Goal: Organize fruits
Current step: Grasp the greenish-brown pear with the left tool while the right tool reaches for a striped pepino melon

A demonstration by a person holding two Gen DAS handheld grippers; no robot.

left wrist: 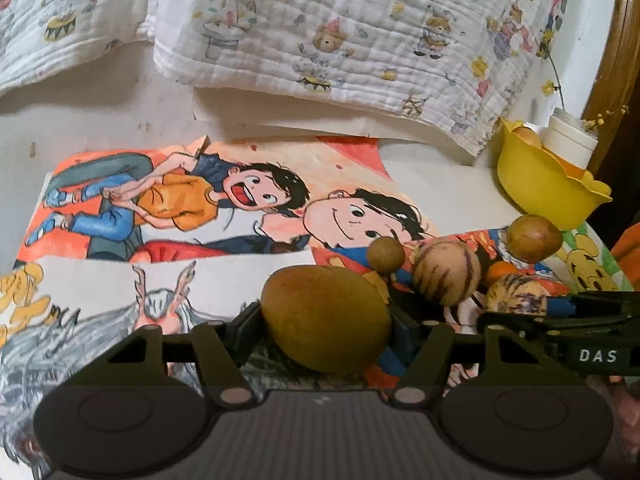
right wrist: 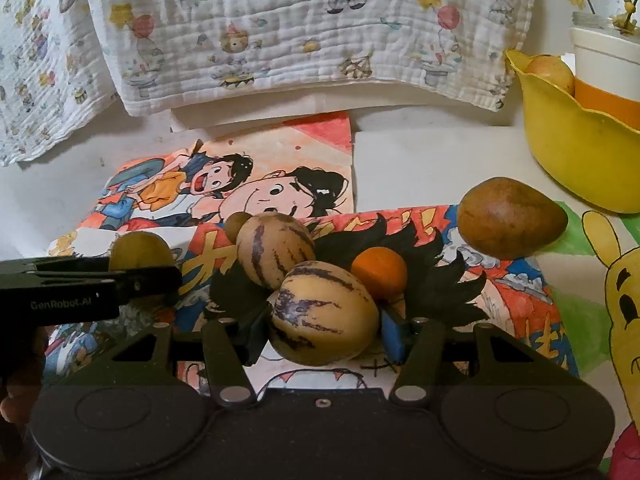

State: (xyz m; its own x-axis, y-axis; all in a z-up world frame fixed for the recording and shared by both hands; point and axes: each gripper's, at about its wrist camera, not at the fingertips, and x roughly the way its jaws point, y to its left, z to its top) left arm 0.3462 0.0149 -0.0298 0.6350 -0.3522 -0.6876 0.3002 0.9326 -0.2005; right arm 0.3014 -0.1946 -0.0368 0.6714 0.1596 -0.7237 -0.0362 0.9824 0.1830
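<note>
My left gripper [left wrist: 326, 330] is shut on a brown-green oval fruit [left wrist: 324, 312], its pads against both sides of it, low over the cartoon drawings. My right gripper [right wrist: 324, 330] is shut on a cream fruit with purple stripes [right wrist: 320, 308]. A second striped fruit [right wrist: 274, 252] lies just behind it, touching it, and an orange [right wrist: 380, 272] sits at its right. Farther right lies a large brown fruit [right wrist: 508, 216]. A small brown round fruit [right wrist: 237, 224] peeks out behind the striped ones. The yellow bowl [right wrist: 568, 148] at the back right holds a yellowish fruit [right wrist: 550, 72].
Painted cartoon sheets [left wrist: 180, 200] cover the white table. A printed quilted cloth [right wrist: 300, 40] hangs along the back. A white and orange cup [right wrist: 604, 60] with flower stems stands behind the bowl. A hand [right wrist: 16, 396] shows at the left edge.
</note>
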